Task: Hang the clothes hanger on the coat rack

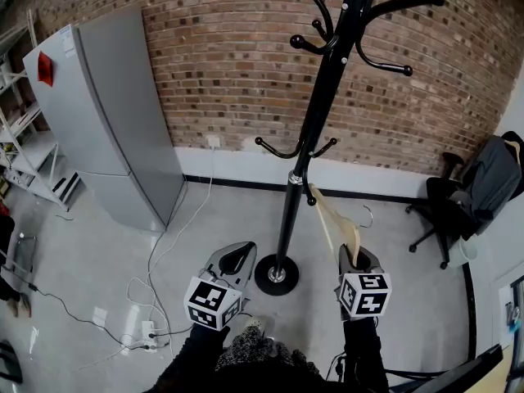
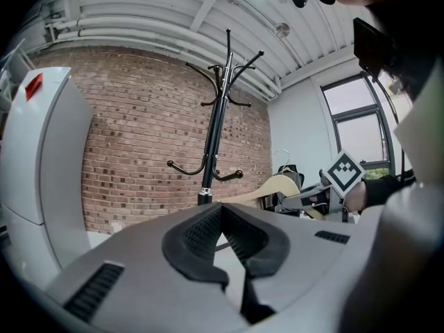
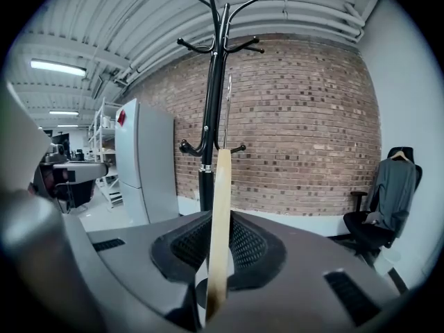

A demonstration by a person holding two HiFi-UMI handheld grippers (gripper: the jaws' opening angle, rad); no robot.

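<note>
The black coat rack (image 1: pixel 323 97) stands on its round base on the floor in front of me, with curved hooks at mid-height and at the top. My right gripper (image 1: pixel 358 259) is shut on a pale wooden clothes hanger (image 1: pixel 337 219). The hanger slants up toward the pole, right of it, and its metal hook (image 1: pixel 367 216) hangs free. In the right gripper view the hanger (image 3: pixel 220 186) rises edge-on between the jaws, in line with the coat rack (image 3: pixel 211 103). My left gripper (image 1: pixel 233 260) is shut on nothing, left of the base. The left gripper view shows the hanger (image 2: pixel 277 184) to the right.
A grey refrigerator (image 1: pixel 106 113) stands at the left against the brick wall, with metal shelves (image 1: pixel 24 154) beyond it. Cables and a power strip (image 1: pixel 147 330) lie on the floor at the left. An office chair draped with a grey jacket (image 1: pixel 479 187) is at the right.
</note>
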